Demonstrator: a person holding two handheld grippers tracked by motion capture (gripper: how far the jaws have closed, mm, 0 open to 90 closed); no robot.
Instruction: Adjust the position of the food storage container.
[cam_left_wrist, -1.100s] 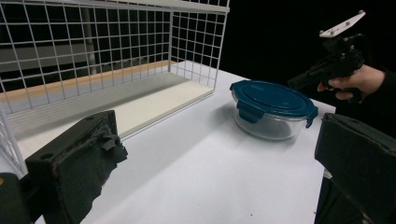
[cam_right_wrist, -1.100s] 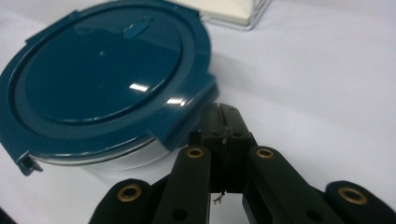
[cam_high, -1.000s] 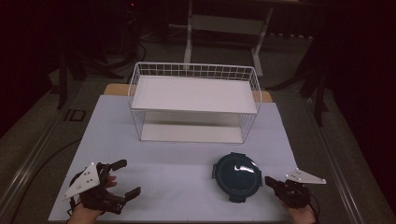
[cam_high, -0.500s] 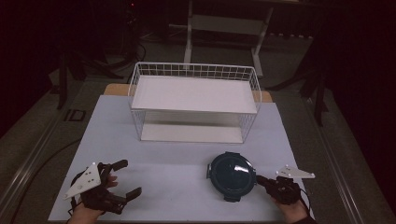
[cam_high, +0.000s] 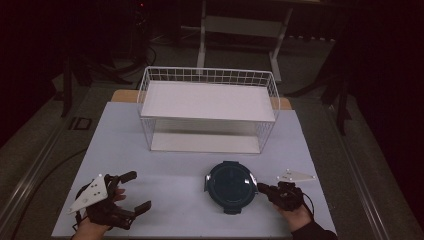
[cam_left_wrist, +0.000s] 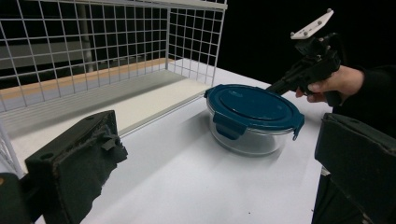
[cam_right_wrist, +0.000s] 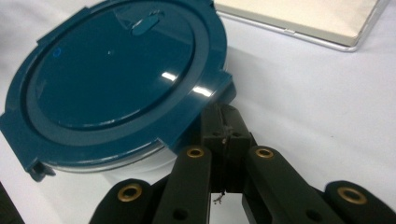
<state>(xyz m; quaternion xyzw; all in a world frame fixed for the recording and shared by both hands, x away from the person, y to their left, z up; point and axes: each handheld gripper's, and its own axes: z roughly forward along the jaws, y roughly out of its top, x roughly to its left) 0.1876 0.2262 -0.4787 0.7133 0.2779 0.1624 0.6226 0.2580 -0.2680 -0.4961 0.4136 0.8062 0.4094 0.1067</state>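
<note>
Container against closed right gripper tips

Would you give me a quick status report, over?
Left gripper open, idle. Right gripper shut, tips at lidded container rim. Wire rack behind, nothing blocking.

The left gripper rests low near the person's side, with its two black jaws wide apart and nothing between them. The left hand holds it from below. The right gripper has its jaws pressed together, pointing to the left in the high view. The right hand grips its body, and a dark sleeve covers the wrist.
</note>
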